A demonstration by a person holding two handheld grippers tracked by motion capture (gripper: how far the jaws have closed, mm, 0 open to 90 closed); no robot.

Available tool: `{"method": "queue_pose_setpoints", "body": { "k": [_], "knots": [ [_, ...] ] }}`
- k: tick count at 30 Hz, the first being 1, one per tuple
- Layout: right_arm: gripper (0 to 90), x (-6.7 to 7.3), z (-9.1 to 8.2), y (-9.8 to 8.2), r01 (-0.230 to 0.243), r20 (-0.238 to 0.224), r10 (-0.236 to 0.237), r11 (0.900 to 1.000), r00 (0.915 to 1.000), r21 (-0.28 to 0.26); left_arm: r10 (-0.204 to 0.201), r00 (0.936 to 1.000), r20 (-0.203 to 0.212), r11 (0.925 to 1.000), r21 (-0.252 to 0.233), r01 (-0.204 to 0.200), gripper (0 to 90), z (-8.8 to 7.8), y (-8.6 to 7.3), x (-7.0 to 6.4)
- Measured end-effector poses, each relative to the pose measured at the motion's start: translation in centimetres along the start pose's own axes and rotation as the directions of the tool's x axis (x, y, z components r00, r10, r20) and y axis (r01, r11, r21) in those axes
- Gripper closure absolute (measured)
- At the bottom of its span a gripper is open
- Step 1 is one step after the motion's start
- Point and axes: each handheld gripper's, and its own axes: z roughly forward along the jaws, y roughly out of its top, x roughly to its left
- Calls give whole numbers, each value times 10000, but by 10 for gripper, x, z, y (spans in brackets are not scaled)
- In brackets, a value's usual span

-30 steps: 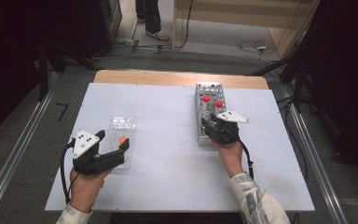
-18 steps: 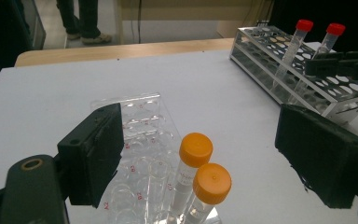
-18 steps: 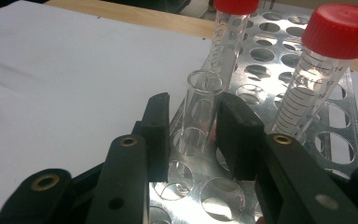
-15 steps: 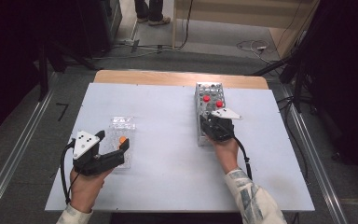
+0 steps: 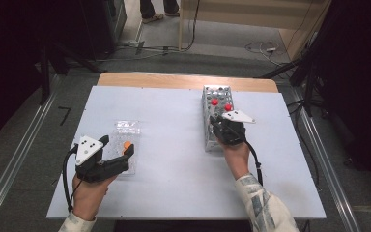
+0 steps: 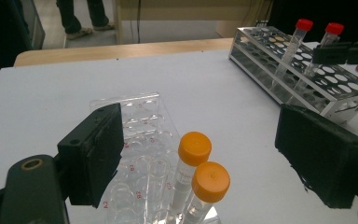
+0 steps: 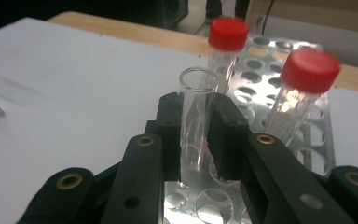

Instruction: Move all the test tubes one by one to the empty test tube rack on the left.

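My right gripper (image 7: 196,121) is shut on an uncapped clear tube (image 7: 196,88) that stands upright in the metal rack (image 7: 261,60); its jaws have just been closing on the tube. Two red-capped tubes (image 7: 227,35) (image 7: 310,70) stand in the rack just behind. In the high view the right gripper (image 5: 218,123) hovers over the rack's (image 5: 217,91) near half. My left gripper (image 6: 209,154) is open, its jaws wide on either side of two orange-capped tubes (image 6: 194,148) (image 6: 210,181) that stand in a clear plastic tray (image 6: 135,112), touching neither.
The white tabletop (image 5: 174,145) lies bare between the clear tray (image 5: 125,129) on the left and the metal rack on the right. A wooden strip (image 5: 174,81) runs along the far edge. Beyond it are floor cables and a person's feet (image 5: 149,14).
The right hand has shifted slightly towards the rack's near end. The left hand and its gripper have stayed put.
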Motion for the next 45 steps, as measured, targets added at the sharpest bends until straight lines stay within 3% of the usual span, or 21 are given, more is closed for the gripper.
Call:
{"method": "queue_pose_setpoints", "body": {
  "k": [10,16,22,25,29,35,39,45],
  "knots": [
    [729,-2,-38,25,58,-226,-84,9936,9997,-1125,6,10000,85,9999,-111,-5,159,-2,1,-3],
    [729,2,-52,28,92,-845,-187,9938,9962,-1111,84,9996,268,9999,-153,-79,159,-3,2,-8],
    [729,18,-56,21,495,-1586,-616,9956,9854,-795,189,9981,583,9996,-210,-177,167,-6,3,-16],
    [729,31,-54,13,730,-2059,-842,9955,9750,-611,320,9968,730,9992,-258,-302,177,-7,4,-21],
    [729,55,-50,2,1270,-2666,-1310,9914,9549,-324,494,9947,904,9987,-172,-480,180,-5,3,-29],
    [729,89,-48,-10,1822,-3572,-1756,9831,9174,-155,724,9900,1210,9974,-103,-717,190,-1,2,-41],
    [729,107,-44,-17,2180,-4023,-2020,9759,8930,-60,909,9838,1544,9957,37,-926,216,6,0,-51],
    [729,128,-40,-26,2542,-4416,-2262,9672,8682,42,1296,9703,2043,9900,276,-1381,329,18,-3,-66]
  ]
}}
